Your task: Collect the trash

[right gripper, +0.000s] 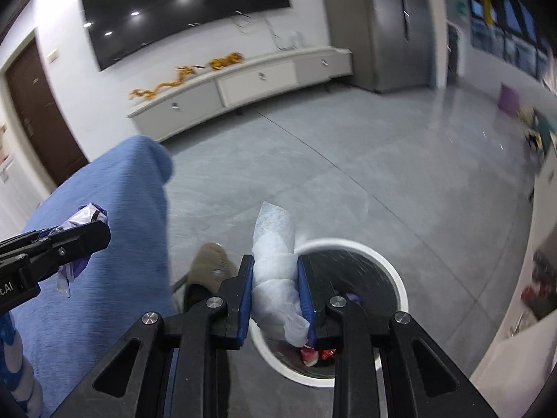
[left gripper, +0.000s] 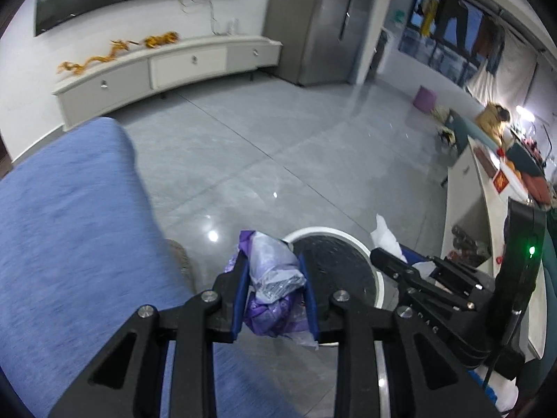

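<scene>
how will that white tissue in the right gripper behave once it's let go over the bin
The white tissue looks soft and floppy: it is crumpled and twisted between the right gripper pads, with a loose end standing above them. It is probably very light, so it may flutter rather than drop straight. It sits over the white bin, so it should likely still land inside.

- The round white-rimmed trash bin with a dark liner [right gripper: 400, 289] is partly covered by the right gripper [right gripper: 275, 278], which hides its near rim.
- Red scraps of packaging [right gripper: 308, 355] inside the bin are too small to identify.
- The blue fabric-covered seat [left gripper: 69, 244] runs off the lower left edge.
- The far right room clutter [right gripper: 536, 292] is blurred.
</scene>
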`<action>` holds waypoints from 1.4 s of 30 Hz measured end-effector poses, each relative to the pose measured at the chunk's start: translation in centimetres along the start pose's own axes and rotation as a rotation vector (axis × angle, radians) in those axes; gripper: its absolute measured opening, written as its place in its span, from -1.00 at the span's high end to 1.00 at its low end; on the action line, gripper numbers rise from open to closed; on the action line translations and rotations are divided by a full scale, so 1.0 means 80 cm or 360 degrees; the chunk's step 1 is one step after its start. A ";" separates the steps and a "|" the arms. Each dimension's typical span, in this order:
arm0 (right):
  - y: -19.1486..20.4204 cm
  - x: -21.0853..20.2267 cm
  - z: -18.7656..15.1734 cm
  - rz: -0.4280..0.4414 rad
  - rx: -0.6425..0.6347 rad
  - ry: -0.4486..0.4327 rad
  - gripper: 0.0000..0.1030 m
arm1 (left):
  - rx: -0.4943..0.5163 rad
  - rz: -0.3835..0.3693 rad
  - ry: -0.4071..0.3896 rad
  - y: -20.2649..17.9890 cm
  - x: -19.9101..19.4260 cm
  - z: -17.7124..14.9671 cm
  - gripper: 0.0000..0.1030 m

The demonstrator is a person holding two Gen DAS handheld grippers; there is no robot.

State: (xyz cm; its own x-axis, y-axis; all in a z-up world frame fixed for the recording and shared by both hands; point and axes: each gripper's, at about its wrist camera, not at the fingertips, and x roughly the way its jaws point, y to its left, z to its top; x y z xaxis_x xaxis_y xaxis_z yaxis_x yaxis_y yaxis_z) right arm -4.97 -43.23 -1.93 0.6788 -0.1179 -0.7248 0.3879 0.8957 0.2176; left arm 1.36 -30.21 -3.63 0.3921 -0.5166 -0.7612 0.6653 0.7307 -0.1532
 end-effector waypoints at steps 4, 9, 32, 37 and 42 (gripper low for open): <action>-0.040 0.026 -0.009 -0.0024 0.0095 0.0079 0.54 | 0.0044 -0.0009 0.0084 -0.026 0.052 0.012 0.45; -0.065 0.051 -0.024 -0.0039 0.0151 0.0156 0.54 | 0.0102 0.0015 0.0113 -0.049 0.087 0.021 0.44; -0.108 0.067 -0.035 -0.0085 0.0307 0.0189 -0.04 | 0.0114 -0.0041 0.0099 -0.088 0.128 0.034 -0.12; -0.097 0.048 -0.029 -0.0103 0.0272 0.0147 -0.04 | 0.0128 -0.0030 0.0025 -0.086 0.097 0.032 -0.12; -0.081 0.022 -0.018 -0.0125 0.0221 0.0084 -0.05 | 0.0065 0.0014 -0.0058 -0.065 0.055 0.028 -0.12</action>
State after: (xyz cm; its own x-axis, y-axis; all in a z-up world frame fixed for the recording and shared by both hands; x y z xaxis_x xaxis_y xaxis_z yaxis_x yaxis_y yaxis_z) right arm -7.17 -48.67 -5.58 0.6109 -0.1592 -0.7756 0.5231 0.8165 0.2444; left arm 1.05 -37.24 -4.76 0.4203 -0.5266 -0.7390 0.6868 0.7168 -0.1201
